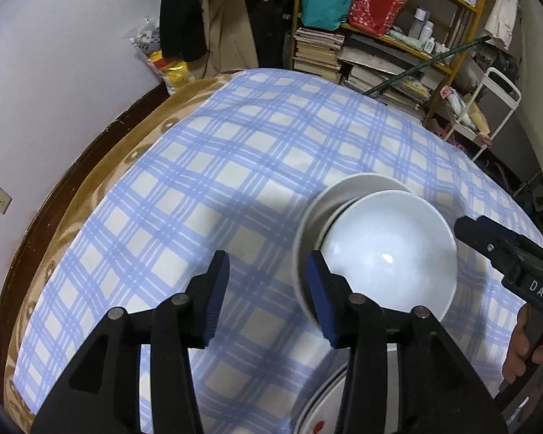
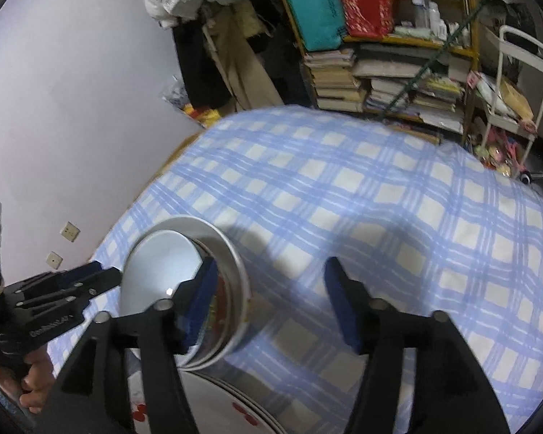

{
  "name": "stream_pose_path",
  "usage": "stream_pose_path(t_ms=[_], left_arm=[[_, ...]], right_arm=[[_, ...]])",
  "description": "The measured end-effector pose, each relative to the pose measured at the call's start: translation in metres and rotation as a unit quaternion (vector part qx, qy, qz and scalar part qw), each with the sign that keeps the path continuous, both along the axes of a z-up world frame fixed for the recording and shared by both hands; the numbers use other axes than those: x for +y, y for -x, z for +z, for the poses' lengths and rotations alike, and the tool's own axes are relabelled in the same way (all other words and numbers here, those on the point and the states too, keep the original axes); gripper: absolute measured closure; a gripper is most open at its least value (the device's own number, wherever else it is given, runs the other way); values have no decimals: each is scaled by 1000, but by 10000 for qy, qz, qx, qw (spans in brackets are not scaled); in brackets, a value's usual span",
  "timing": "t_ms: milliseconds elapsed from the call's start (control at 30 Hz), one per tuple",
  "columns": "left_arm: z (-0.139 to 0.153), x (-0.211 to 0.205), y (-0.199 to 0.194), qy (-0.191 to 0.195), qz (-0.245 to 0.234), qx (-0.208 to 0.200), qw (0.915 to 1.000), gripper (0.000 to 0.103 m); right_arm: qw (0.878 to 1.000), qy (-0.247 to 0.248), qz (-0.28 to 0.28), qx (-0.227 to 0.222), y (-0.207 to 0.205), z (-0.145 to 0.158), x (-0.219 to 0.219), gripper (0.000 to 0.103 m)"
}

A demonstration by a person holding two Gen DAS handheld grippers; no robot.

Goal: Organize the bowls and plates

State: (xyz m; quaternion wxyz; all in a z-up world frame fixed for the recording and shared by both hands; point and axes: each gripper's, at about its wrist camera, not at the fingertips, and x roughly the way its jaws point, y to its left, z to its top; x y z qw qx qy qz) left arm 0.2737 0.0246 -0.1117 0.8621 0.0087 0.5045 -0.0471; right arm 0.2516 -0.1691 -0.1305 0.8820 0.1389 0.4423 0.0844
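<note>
A white bowl (image 1: 383, 253) lies tilted inside a larger white bowl (image 1: 347, 188) on the blue-checked cloth (image 1: 199, 181). My left gripper (image 1: 268, 296) is open, its right finger (image 1: 320, 300) against the stack's left rim, with only cloth between the fingers. In the right wrist view the same nested bowls (image 2: 163, 264) sit at lower left, the outer bowl (image 2: 237, 289) showing a coloured pattern inside. My right gripper (image 2: 271, 303) is open, its left finger (image 2: 199, 303) in front of the stack's right side. White plates with red marks (image 2: 217, 408) lie below the bowls.
The plates' edge (image 1: 318, 408) also shows by my left gripper. A cluttered shelf of books and bags (image 1: 362, 36) and a white cart (image 1: 488, 108) stand past the far edge. A wall (image 1: 54, 72) runs along the left. A hand (image 2: 36, 379) holds the left gripper.
</note>
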Motion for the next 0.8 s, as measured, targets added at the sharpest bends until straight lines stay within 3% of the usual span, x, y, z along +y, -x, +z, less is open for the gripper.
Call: stream_pose_path(t_ms=[200,800], left_arm=[[1,24,-7,437,240,143,9987,54],[-12,11,-9,424,-54,369,9984,50]], right_arm=[[9994,22,-135,322,-3,-14,-7,7],[9983,0,-138,567,-6,-27,-7,7]])
